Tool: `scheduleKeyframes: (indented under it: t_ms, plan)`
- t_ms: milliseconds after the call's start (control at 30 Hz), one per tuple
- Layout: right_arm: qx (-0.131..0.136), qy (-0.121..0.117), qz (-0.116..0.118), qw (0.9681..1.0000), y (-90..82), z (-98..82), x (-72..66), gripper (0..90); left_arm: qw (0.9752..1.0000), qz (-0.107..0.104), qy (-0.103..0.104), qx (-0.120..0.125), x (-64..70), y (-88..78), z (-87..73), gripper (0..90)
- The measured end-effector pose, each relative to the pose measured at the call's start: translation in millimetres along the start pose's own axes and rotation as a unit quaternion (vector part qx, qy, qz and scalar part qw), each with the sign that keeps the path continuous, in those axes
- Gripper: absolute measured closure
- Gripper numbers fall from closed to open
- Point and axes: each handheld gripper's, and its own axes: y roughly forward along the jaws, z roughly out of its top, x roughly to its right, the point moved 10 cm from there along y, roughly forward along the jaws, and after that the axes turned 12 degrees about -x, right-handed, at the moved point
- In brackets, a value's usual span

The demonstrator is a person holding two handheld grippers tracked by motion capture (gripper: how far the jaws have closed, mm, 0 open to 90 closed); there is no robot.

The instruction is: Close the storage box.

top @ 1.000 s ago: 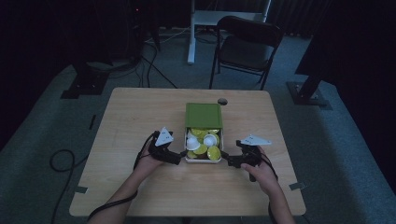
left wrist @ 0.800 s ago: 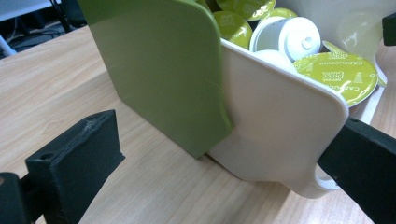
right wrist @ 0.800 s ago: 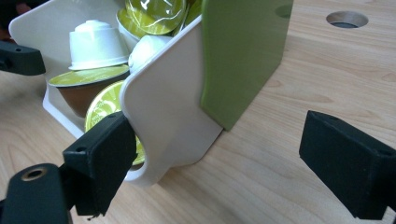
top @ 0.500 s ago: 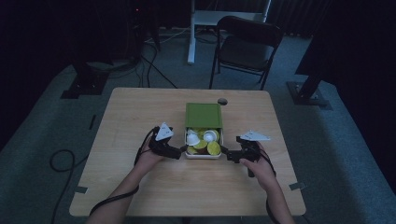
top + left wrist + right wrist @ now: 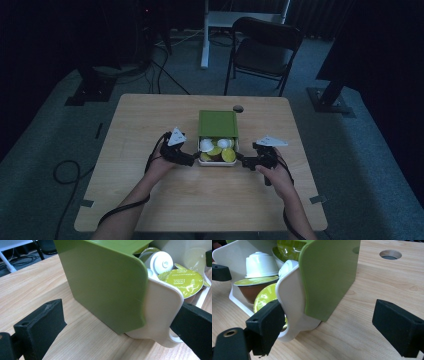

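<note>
A person's 2 forearms reached in from the near edge of a wooden tabletop [image 5: 150, 125]. The left claw [image 5: 192, 160] and right claw [image 5: 241, 161] each sat released, jaws spread wide, at opposite near corners of a white tray [image 5: 162, 312]. The tray, near the tabletop's middle, stuck out of a green box sleeve [image 5: 218, 123] and held coffee capsules [image 5: 222, 151], some white, some with yellow-green lids. Beyond the tabletop stood a dark folding chair [image 5: 262, 47] on grey floor.

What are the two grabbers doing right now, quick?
Left gripper: open, jaws either side of the box corner, gripping nothing.
Right gripper: open too, gripping nothing.
</note>
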Motion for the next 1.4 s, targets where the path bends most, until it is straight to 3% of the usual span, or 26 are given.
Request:
scheduleKeyframes:
  t_ms: [500, 933, 1167, 1400]
  plan:
    - [-0.001, 0.006, -0.011, 0.9999, 7.7, 9.4, 8.7, 10.9, 0.9999, 0.012, -0.012, 0.001, -10.2, 8.8, 5.5, 0.7]
    - [-0.001, 0.027, -0.018, 0.9995, 13.7, 14.5, 13.8, 10.8, 0.9992, 0.026, -0.030, -0.001, -18.2, 13.6, 8.1, 0.7]
    - [0.001, 0.030, -0.019, 0.9994, 15.0, 15.1, 14.7, 10.2, 0.9992, 0.020, -0.034, -0.004, -18.9, 15.6, 8.4, 0.7]
    - [0.004, 0.050, -0.022, 0.9985, 15.9, 13.6, 14.6, 10.1, 0.9985, 0.040, -0.037, -0.008, -18.7, 15.9, 9.4, 0.7]
